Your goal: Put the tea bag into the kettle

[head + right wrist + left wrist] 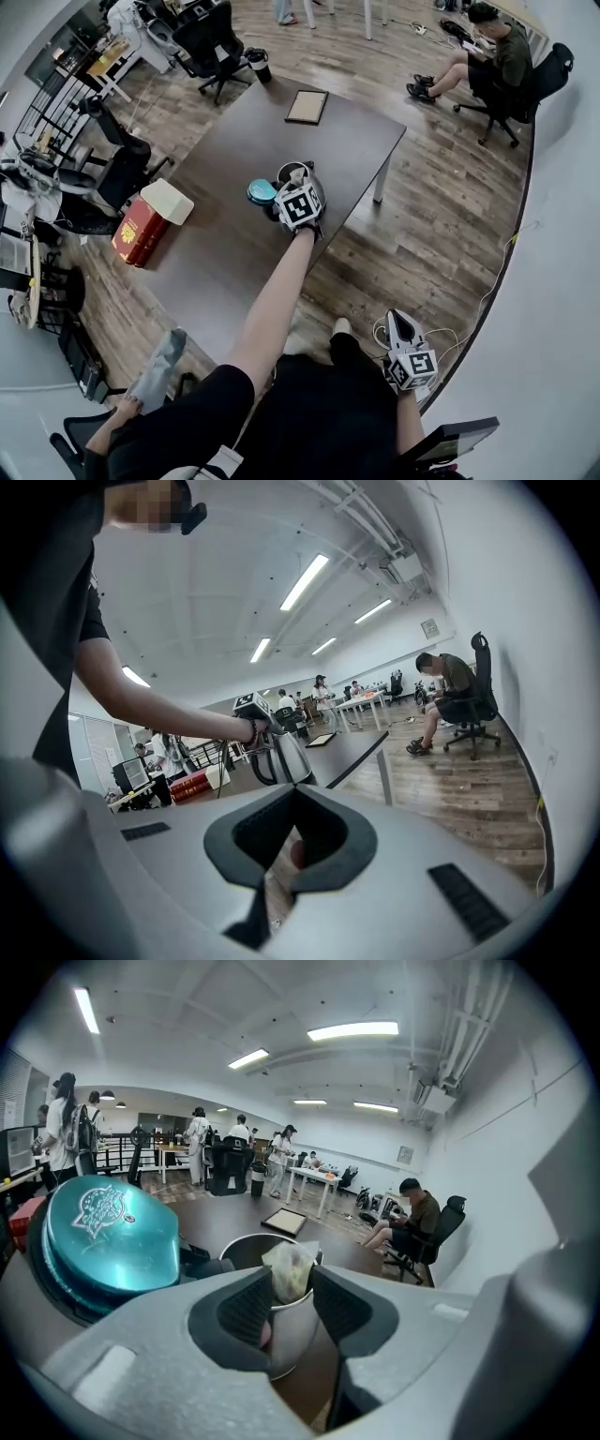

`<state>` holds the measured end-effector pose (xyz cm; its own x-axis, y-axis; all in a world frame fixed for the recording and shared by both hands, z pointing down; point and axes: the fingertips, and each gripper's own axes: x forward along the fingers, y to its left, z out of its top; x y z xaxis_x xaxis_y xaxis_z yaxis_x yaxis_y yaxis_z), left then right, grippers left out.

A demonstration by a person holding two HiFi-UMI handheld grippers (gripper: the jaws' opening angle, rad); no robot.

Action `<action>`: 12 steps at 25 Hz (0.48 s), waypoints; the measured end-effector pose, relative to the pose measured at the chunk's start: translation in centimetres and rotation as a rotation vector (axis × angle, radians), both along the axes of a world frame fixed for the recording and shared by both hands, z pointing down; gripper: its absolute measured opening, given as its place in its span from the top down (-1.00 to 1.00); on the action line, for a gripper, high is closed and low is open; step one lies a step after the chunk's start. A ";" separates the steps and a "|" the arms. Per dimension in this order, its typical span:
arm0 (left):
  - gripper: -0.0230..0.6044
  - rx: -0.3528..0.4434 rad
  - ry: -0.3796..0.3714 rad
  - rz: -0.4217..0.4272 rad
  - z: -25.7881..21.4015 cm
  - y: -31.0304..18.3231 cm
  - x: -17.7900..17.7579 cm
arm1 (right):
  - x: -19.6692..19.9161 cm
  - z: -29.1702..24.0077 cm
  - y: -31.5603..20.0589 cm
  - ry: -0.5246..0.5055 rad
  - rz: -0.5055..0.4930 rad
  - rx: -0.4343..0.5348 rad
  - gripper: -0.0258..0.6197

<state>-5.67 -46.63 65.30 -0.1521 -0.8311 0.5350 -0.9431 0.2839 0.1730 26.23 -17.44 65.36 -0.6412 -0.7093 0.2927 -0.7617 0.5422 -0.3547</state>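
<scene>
A steel kettle (311,180) stands open near the right edge of the dark table (234,150), with its teal lid (262,191) lying beside it on the left. My left gripper (298,187) hovers just over the kettle mouth. In the left gripper view the pale tea bag (292,1258) sits between the parted tips of the left gripper (291,1274), right above the kettle's rim (239,1244); the lid (108,1232) fills the left. My right gripper (397,321) hangs low off the table beside the person's leg, tips together and empty (295,788), facing the kettle (281,757).
Red books (141,232) and a white box (167,201) lie at the table's left edge, a framed board (307,106) at its far end. Office chairs (211,42) stand around. A person sits on a chair at the back right (497,56). Cables (445,336) trail on the wood floor.
</scene>
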 end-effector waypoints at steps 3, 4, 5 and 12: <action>0.38 0.007 0.017 -0.002 -0.2 -0.2 0.2 | 0.0 -0.1 -0.1 0.000 -0.005 0.006 0.90; 0.38 0.011 0.017 -0.009 -0.3 -0.1 0.1 | 0.1 0.0 -0.2 -0.001 -0.007 0.007 0.90; 0.38 0.016 0.013 -0.018 -0.3 0.1 -0.1 | 0.2 0.1 -0.2 -0.003 -0.009 0.008 0.90; 0.38 0.051 -0.027 0.024 -0.5 1.5 1.6 | 0.5 0.2 -0.5 -0.013 -0.007 0.015 0.90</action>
